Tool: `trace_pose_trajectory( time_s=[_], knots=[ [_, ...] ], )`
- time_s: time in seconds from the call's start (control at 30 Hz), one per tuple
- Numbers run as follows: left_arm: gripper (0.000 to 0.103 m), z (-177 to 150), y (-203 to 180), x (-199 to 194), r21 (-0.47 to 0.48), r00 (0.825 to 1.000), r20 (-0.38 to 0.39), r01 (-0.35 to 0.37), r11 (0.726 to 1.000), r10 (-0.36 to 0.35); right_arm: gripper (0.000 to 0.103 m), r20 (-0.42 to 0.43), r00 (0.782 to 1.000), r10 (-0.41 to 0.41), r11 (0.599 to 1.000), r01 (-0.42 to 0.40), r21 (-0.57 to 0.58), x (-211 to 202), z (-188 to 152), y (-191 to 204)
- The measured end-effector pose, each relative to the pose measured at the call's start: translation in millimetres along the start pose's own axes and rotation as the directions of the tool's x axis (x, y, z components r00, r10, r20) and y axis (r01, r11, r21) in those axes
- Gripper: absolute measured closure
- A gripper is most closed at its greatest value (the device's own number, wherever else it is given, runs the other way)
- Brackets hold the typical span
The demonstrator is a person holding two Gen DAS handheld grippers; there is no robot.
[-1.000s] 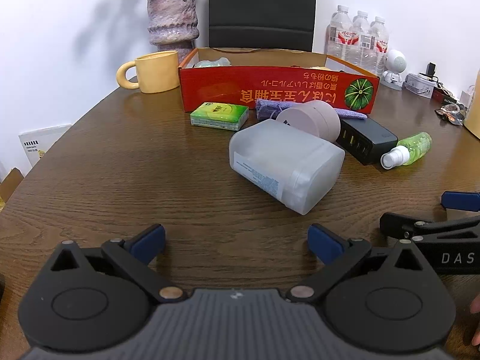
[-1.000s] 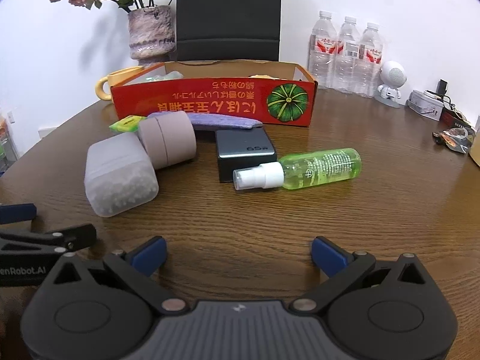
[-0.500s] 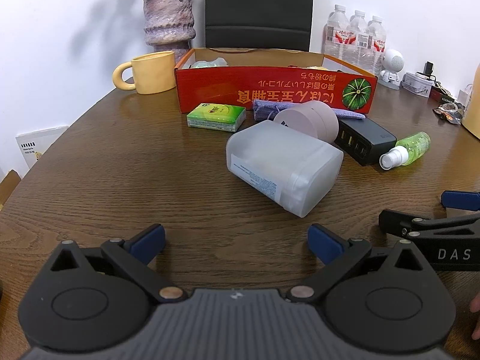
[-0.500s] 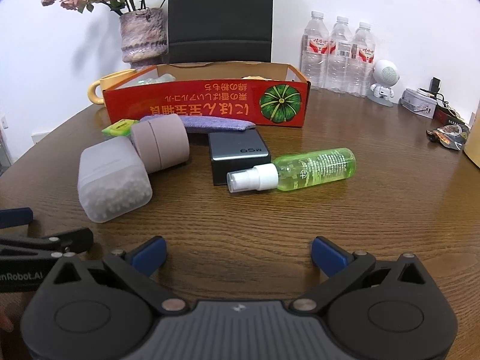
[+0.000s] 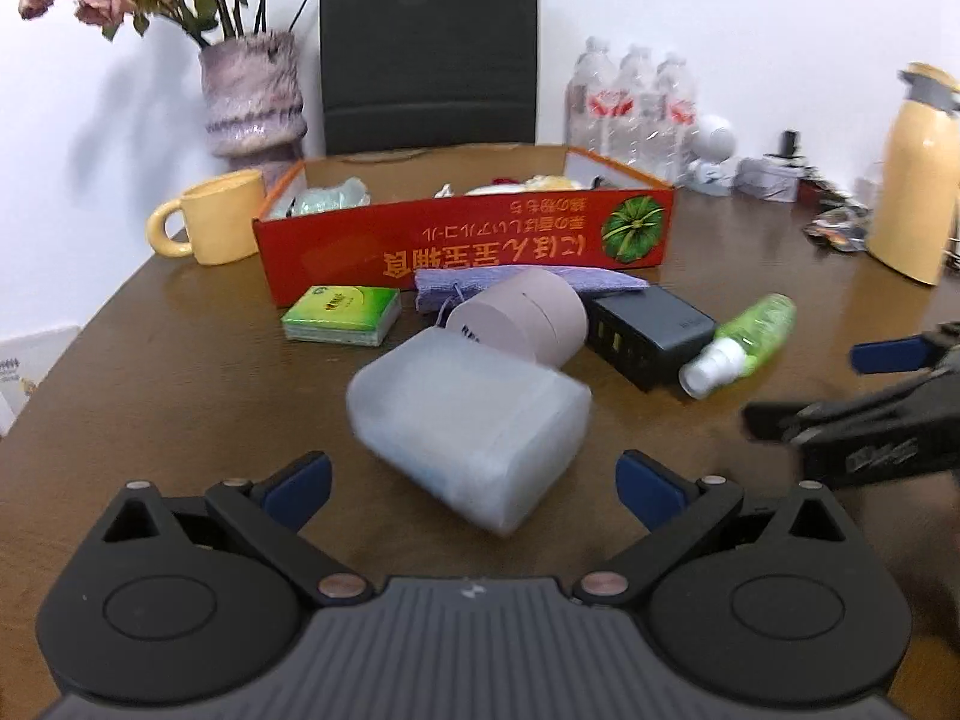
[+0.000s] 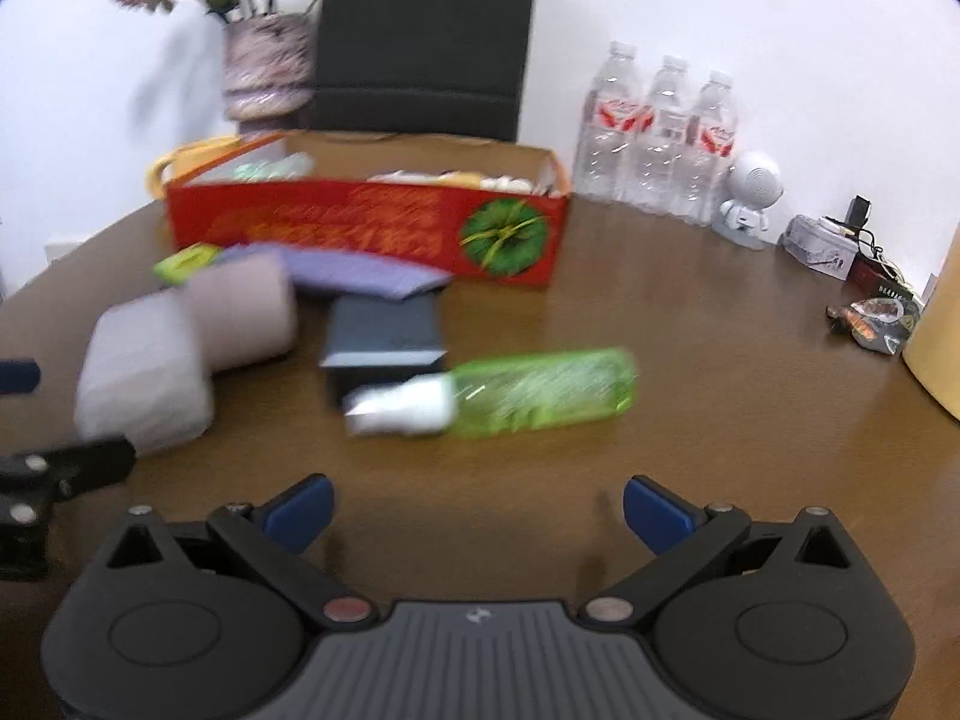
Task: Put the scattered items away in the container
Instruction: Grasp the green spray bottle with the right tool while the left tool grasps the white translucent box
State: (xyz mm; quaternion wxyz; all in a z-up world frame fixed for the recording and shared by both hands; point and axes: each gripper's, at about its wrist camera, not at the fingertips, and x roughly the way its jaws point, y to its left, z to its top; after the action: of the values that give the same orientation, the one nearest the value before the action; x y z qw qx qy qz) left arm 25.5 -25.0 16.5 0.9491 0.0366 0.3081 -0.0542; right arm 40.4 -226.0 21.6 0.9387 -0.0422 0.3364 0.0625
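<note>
A red cardboard box [image 5: 468,240] [image 6: 366,228] stands at the back of the table with several items inside. In front of it lie a green tissue pack [image 5: 342,315], a purple cloth [image 5: 528,282], a pink cylinder [image 5: 522,315], a frosted white plastic container [image 5: 468,426] [image 6: 144,372], a black charger block [image 5: 648,330] [image 6: 384,336] and a green spray bottle [image 5: 744,336] [image 6: 510,390]. My left gripper [image 5: 474,489] is open, just short of the frosted container. My right gripper [image 6: 474,507] is open, a little short of the spray bottle.
A yellow mug [image 5: 216,216] and a flower vase [image 5: 252,102] stand left of the box. Three water bottles [image 6: 660,138], a small white robot figure [image 6: 750,198], a snack wrapper [image 6: 876,321] and a yellow flask [image 5: 918,174] crowd the right. A black chair back [image 5: 429,48] rises behind the box.
Both grippers have moved forward and risen toward the items, which now look larger and blurred. Both stay open, and no item has shifted.
</note>
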Motion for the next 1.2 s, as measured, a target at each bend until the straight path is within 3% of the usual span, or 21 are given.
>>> trace_pose_trajectory(
  time_s=[0.17,0.27,0.33,0.4,0.5,0.57,0.67,0.77,0.83,0.87,0.9,0.93,0.97,1.0,1.03,1.1,1.2],
  knots=[
    [0.000,15.3,-9.9,23.0,-0.027,0.998,-0.006,-0.065,0.998,0.065,0.002,0.025,0.990,0.140,0.975,-0.142,0.174,20.0,31.6,-49.6],
    [0.000,17.0,-16.5,29.8,0.017,0.993,-0.007,-0.115,0.993,0.115,0.007,0.061,0.980,0.189,0.949,-0.198,0.244,34.3,51.2,-66.9],
    [0.003,13.1,-17.3,29.0,0.057,0.990,0.004,-0.141,0.988,0.141,0.023,0.071,0.979,0.190,0.950,-0.202,0.238,46.4,62.9,-70.2],
    [0.009,8.6,-11.7,20.7,0.063,0.990,0.024,-0.139,0.988,0.137,0.050,0.037,0.984,0.175,0.961,-0.179,0.212,57.3,67.7,-70.3],
    [0.021,2.3,0.1,5.8,0.059,0.993,0.042,-0.116,0.991,0.113,0.056,-0.003,0.984,0.179,0.967,-0.175,0.187,60.4,60.0,-70.9],
    [0.030,-1.0,6.8,-2.4,0.063,0.994,0.041,-0.103,0.993,0.101,0.056,-0.007,0.986,0.166,0.973,-0.163,0.163,50.0,50.9,-68.9],
    [0.033,-6.5,10.9,-15.3,0.097,0.994,0.053,-0.097,0.991,0.092,0.055,-0.017,0.986,0.168,0.976,-0.164,0.144,24.2,33.5,-64.7],
    [0.033,-13.5,14.4,-28.2,0.117,0.995,0.068,-0.077,0.990,0.069,0.053,-0.023,0.975,0.222,0.968,-0.217,0.128,-5.3,15.6,-63.3],
    [0.033,-16.7,15.2,-35.3,0.120,0.997,0.066,-0.051,0.991,0.044,0.038,-0.010,0.962,0.273,0.957,-0.270,0.101,-17.6,4.3,-63.5],
    [0.030,-17.8,15.5,-37.2,0.119,0.997,0.067,-0.041,0.992,0.034,0.023,-0.003,0.957,0.291,0.954,-0.290,0.081,-22.2,-1.1,-62.6],
    [0.027,-18.3,15.5,-37.3,0.115,0.997,0.071,-0.035,0.993,0.027,0.019,0.001,0.956,0.293,0.955,-0.293,0.052,-22.7,-5.2,-59.5],
    [0.021,-18.5,15.4,-36.4,0.110,0.997,0.079,-0.034,0.993,0.025,0.019,-0.006,0.956,0.293,0.956,-0.292,0.029,-21.2,-7.6,-55.6],
    [0.022,-18.3,15.0,-34.1,0.106,0.996,0.089,-0.041,0.993,0.032,0.019,-0.019,0.954,0.300,0.954,-0.300,0.009,-18.3,-9.5,-50.8],
    [0.025,-17.9,14.4,-31.4,0.103,0.995,0.093,-0.049,0.994,0.039,0.021,-0.024,0.947,0.322,0.947,-0.322,0.001,-15.7,-10.8,-47.4],
    [0.034,-17.7,13.8,-28.4,0.097,0.994,0.095,-0.055,0.994,0.045,0.023,-0.029,0.939,0.344,0.939,-0.344,-0.002,-13.2,-11.9,-43.7],
    [0.035,-17.8,12.3,-24.0,0.092,0.993,0.101,-0.066,0.994,0.057,0.033,-0.044,0.934,0.356,0.934,-0.357,-0.032,-10.3,-14.7,-31.8],
    [0.036,-20.7,9.7,-27.1,0.103,0.992,0.108,-0.072,0.992,0.061,0.053,-0.038,0.962,0.270,0.955,-0.272,-0.119,-13.7,-24.3,-9.0]
  ],
)
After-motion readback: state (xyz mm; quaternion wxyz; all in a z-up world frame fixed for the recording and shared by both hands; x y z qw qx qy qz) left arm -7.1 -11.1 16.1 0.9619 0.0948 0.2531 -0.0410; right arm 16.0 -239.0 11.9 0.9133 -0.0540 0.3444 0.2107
